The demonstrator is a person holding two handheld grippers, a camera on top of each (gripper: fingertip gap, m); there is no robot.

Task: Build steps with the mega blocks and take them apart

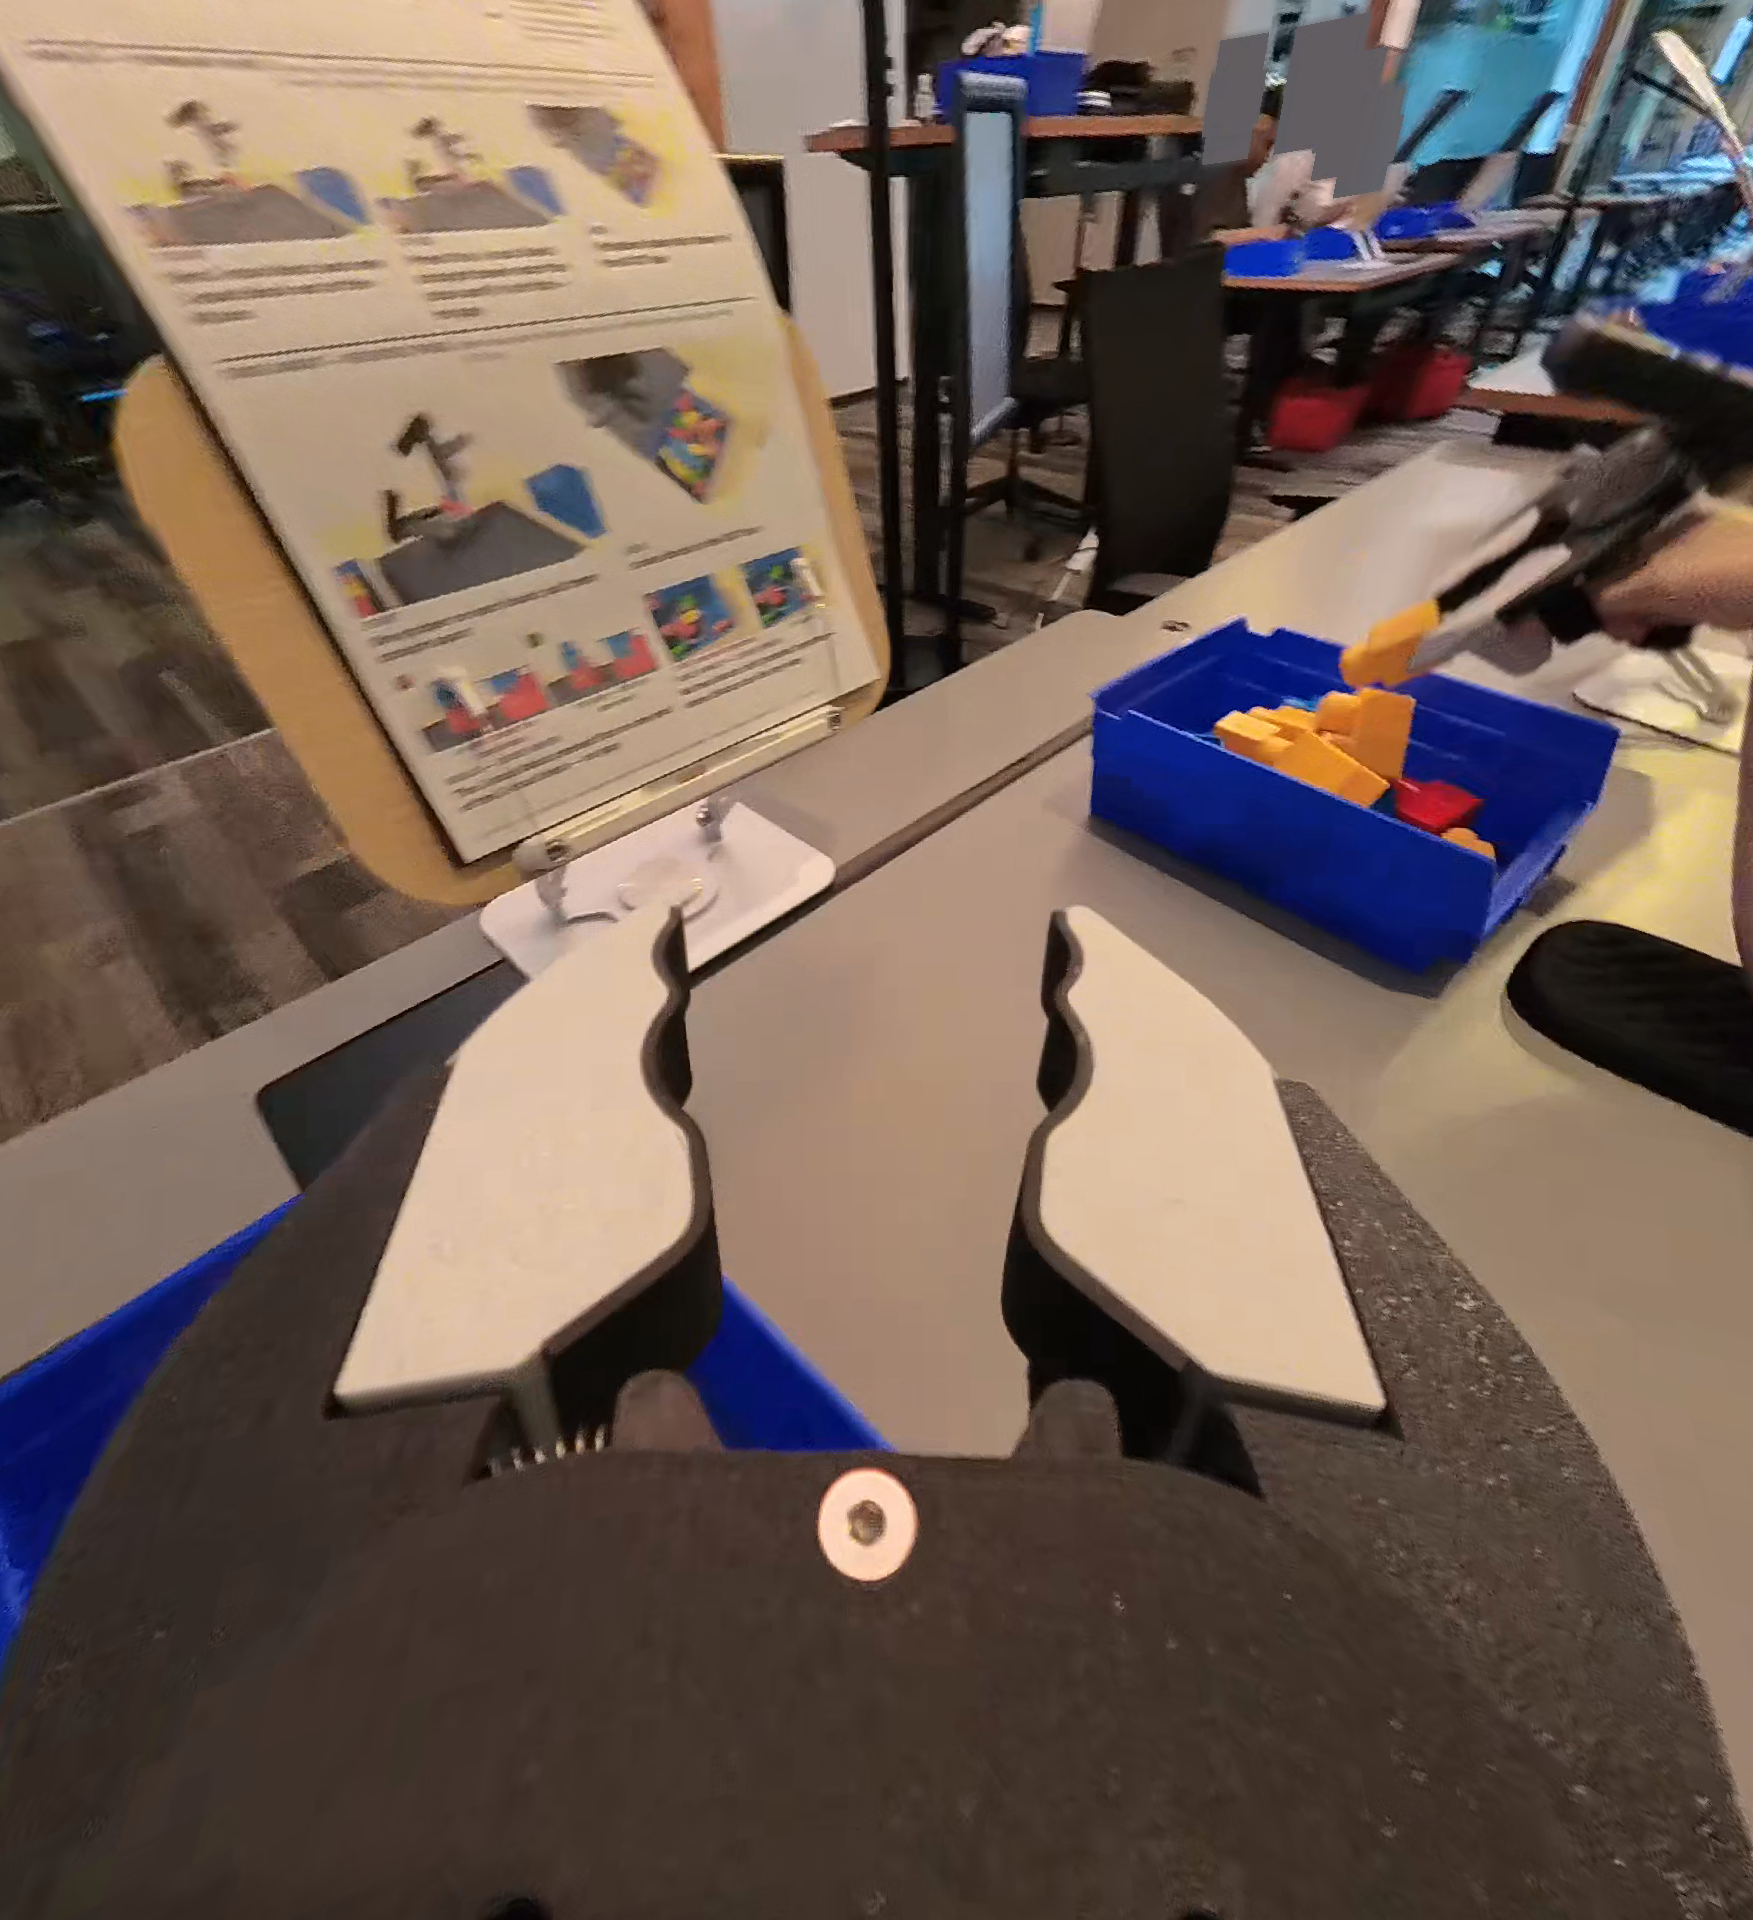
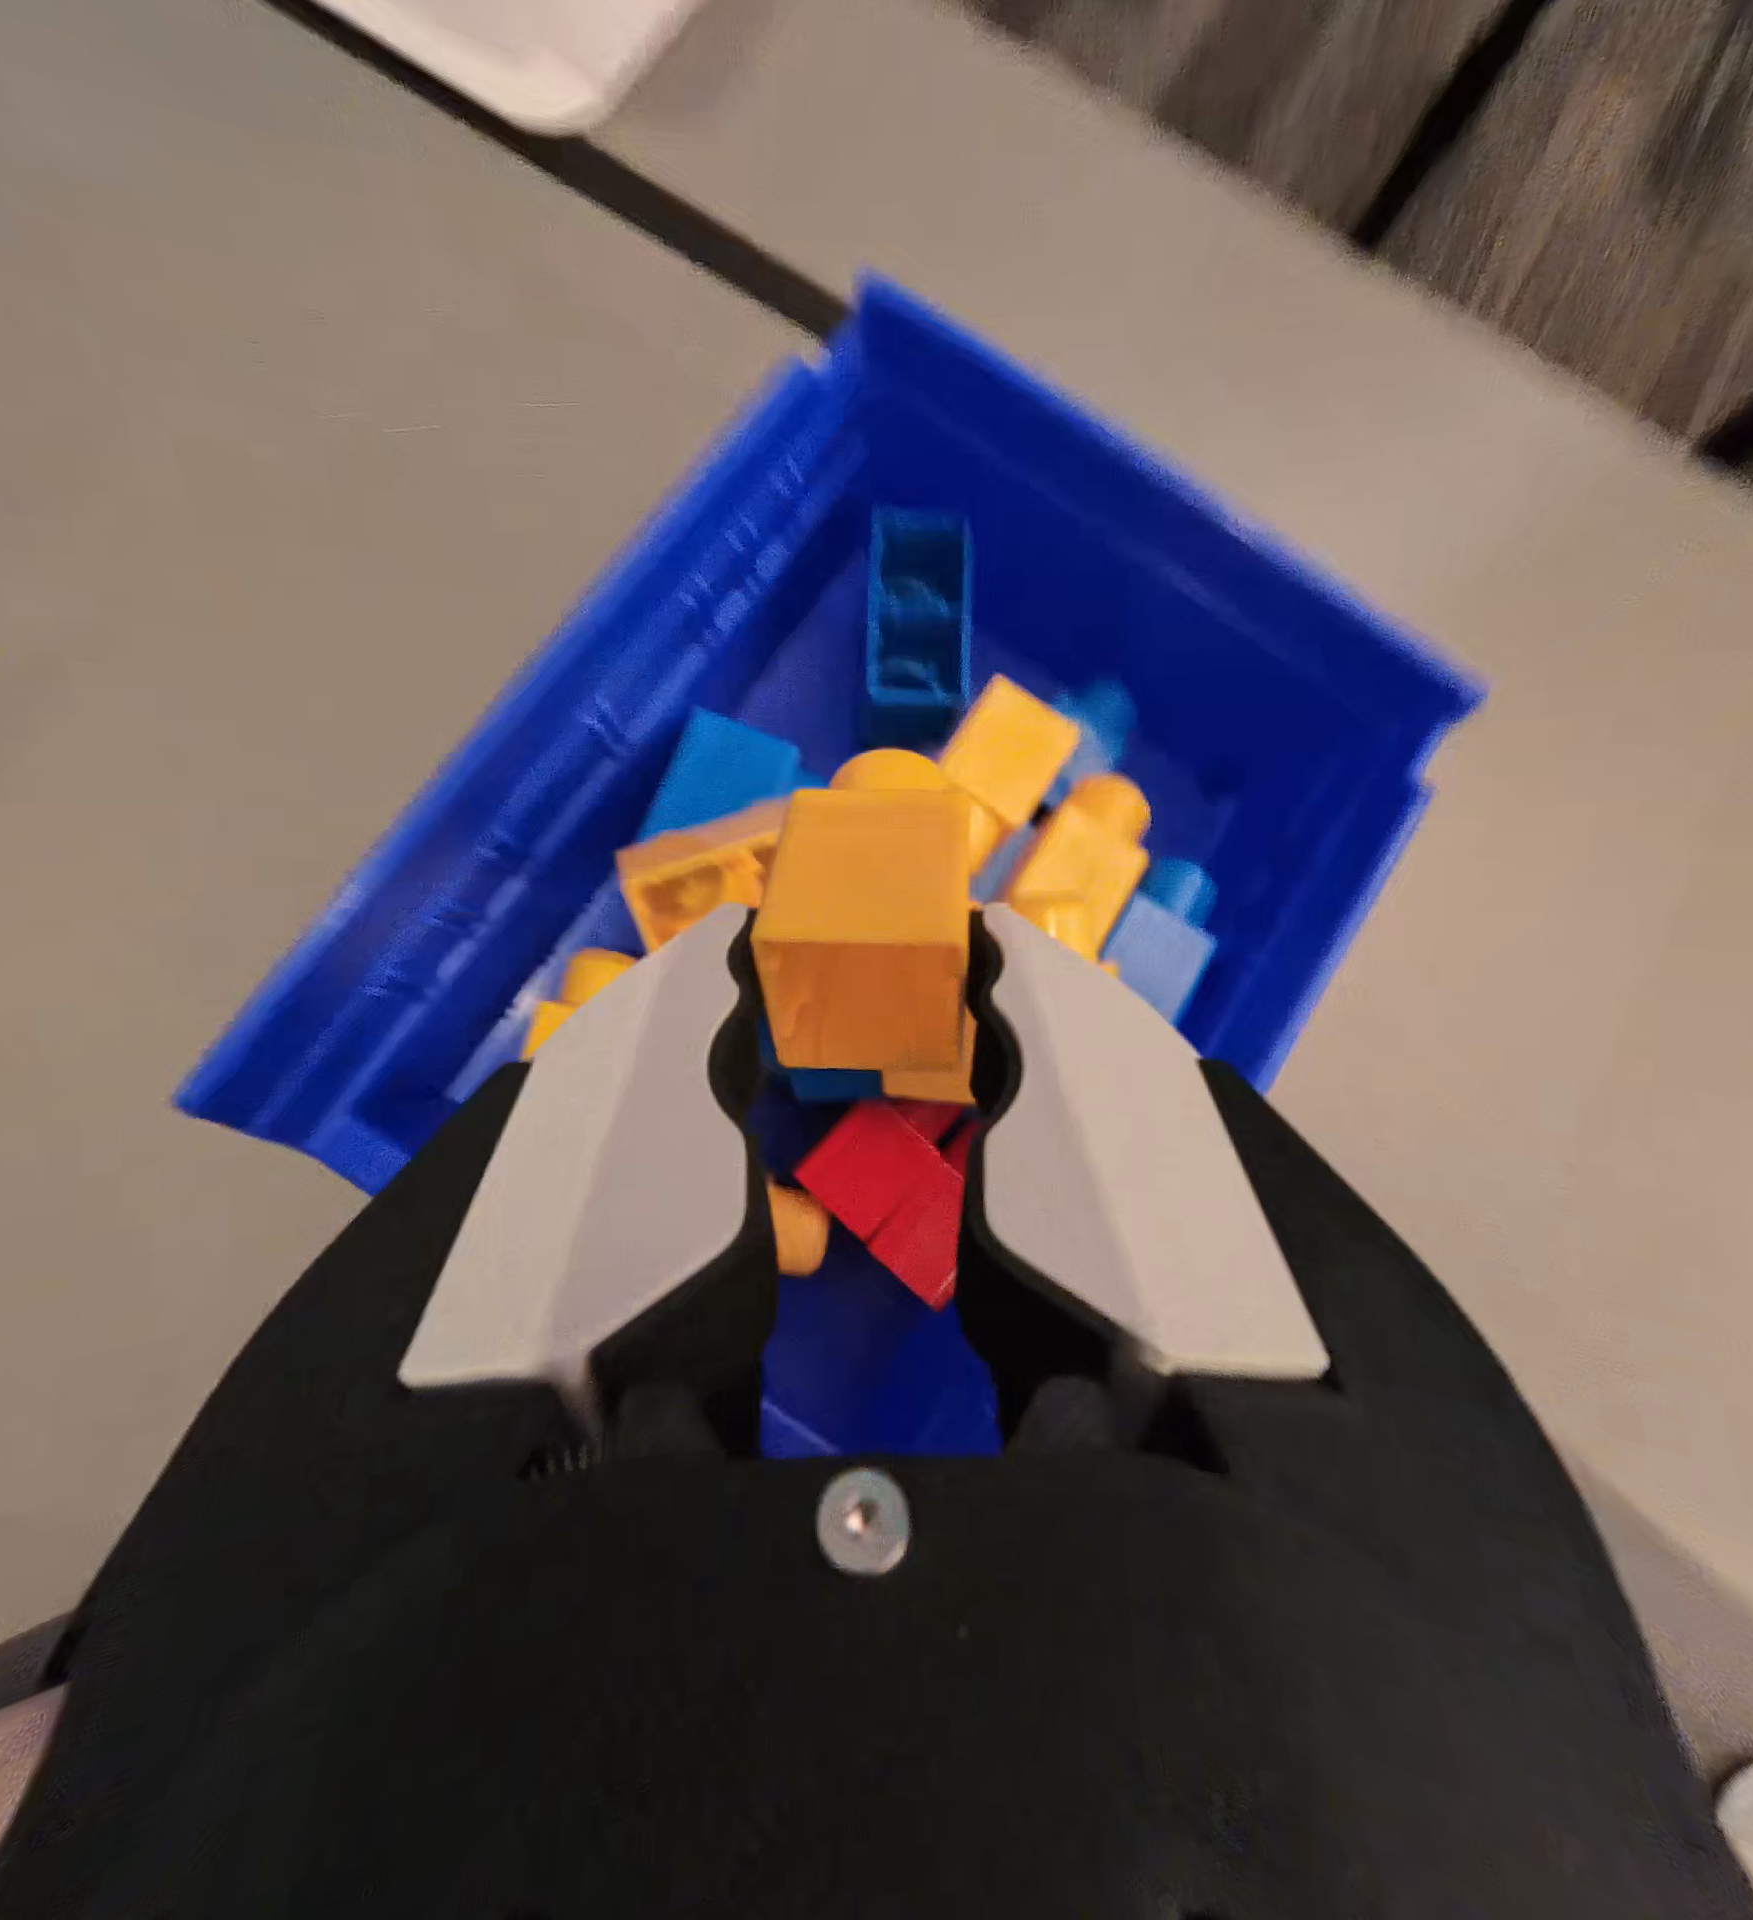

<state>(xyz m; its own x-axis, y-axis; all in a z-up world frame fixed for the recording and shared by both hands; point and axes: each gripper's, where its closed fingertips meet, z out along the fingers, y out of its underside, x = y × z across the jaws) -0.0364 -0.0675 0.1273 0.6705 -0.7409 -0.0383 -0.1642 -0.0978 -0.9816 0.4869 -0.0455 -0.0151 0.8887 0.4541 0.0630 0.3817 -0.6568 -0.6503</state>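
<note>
Pinching a yellow hard-plastic mega block [image 2: 867, 935] by its flat sides, right tongs [image 2: 864, 982] hung over the blue plastic bin [image 2: 643, 665]; looked light, rigid, slick; left tongs [image 1: 867, 971] spread, empty

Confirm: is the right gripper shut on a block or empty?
Shut on one: the right gripper pinches an orange block between both fingers, lifted above the blue bin.

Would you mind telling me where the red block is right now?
The red block lies in the blue bin, under the orange block held above the pile by the right hand-held gripper; the left wrist view shows it near the bin's right end.
</note>
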